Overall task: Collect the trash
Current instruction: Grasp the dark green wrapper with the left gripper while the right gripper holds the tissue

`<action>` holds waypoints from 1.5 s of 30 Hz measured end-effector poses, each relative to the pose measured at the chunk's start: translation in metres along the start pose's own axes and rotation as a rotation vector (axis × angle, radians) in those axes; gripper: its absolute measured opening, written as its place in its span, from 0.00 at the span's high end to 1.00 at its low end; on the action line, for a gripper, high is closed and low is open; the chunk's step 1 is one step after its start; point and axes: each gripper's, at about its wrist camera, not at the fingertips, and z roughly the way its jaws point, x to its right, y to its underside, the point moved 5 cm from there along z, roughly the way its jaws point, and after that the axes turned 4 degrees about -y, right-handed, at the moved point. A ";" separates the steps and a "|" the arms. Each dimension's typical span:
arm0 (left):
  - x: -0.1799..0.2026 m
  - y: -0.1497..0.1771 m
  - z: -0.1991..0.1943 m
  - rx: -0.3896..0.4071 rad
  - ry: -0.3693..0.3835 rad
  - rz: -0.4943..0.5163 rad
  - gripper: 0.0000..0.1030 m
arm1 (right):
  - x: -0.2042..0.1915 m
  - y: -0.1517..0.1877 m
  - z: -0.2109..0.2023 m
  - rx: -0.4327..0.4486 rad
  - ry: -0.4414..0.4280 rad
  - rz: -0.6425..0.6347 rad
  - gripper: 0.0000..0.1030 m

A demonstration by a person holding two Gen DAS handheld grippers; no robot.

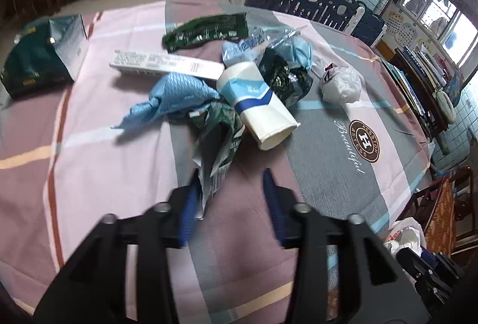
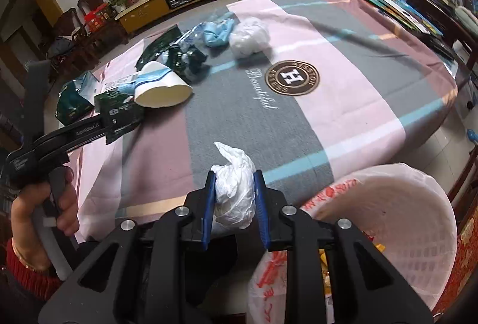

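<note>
1 white plastic wad [image 2: 234, 192] is clenched in the right gripper [image 2: 234, 192] beside the lined bin [image 2: 418, 204]; the left gripper [image 1: 230, 192], fingers [image 1: 188, 210] apart in its own view, reaches the green wrapper [image 1: 218, 139]; most litter remains on the counter [image 2: 358, 79].

Each wrist camera looked steeply down along its own fingers, close over the striped tablecloth [image 1: 119, 103], and both views shared the paper cup [image 1: 257, 103] and round logo [image 2: 292, 77].
</note>
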 end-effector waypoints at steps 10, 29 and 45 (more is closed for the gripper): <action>-0.019 0.061 -0.066 0.128 -0.066 -0.102 0.97 | -0.011 0.003 -0.015 0.027 -0.004 -0.040 0.75; -0.014 0.108 -0.200 0.394 -0.265 0.012 0.97 | -0.072 0.002 -0.072 0.146 -0.009 -0.216 0.75; -0.014 0.115 -0.204 0.391 -0.243 0.011 0.97 | -0.070 0.004 -0.076 0.138 -0.018 -0.199 0.75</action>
